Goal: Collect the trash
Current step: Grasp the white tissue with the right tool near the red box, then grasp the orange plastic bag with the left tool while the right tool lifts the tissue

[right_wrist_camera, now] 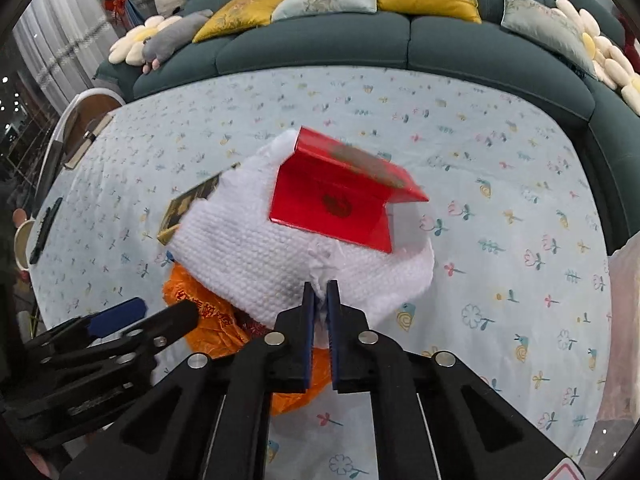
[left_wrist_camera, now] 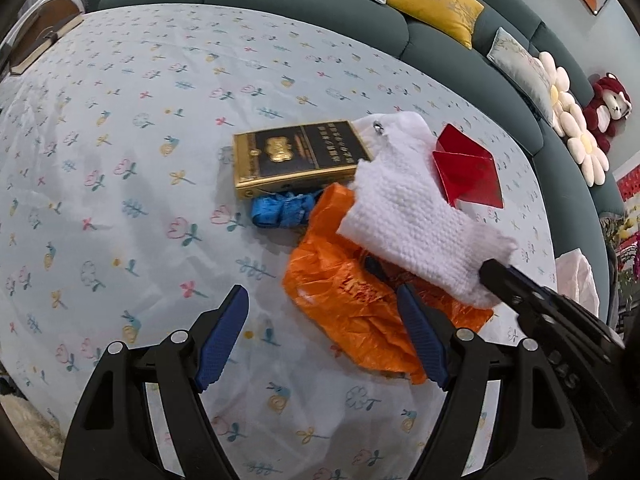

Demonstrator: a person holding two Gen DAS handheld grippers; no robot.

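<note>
- Right gripper (right_wrist_camera: 320, 286), low centre of its frame, pinches the white cloth (right_wrist_camera: 248, 248), a red card (right_wrist_camera: 332, 204) lying on it
- Left gripper (left_wrist_camera: 320, 312) gapes wide, one finger over the orange bag (left_wrist_camera: 352, 304), gripping nothing
- Gold box (left_wrist_camera: 296, 156) and blue wad (left_wrist_camera: 280, 210) at centre frame on the flowered tablecloth (left_wrist_camera: 120, 160)

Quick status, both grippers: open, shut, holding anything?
Left gripper: open, holding nothing, above the orange bag.
Right gripper: shut on the white cloth.
</note>
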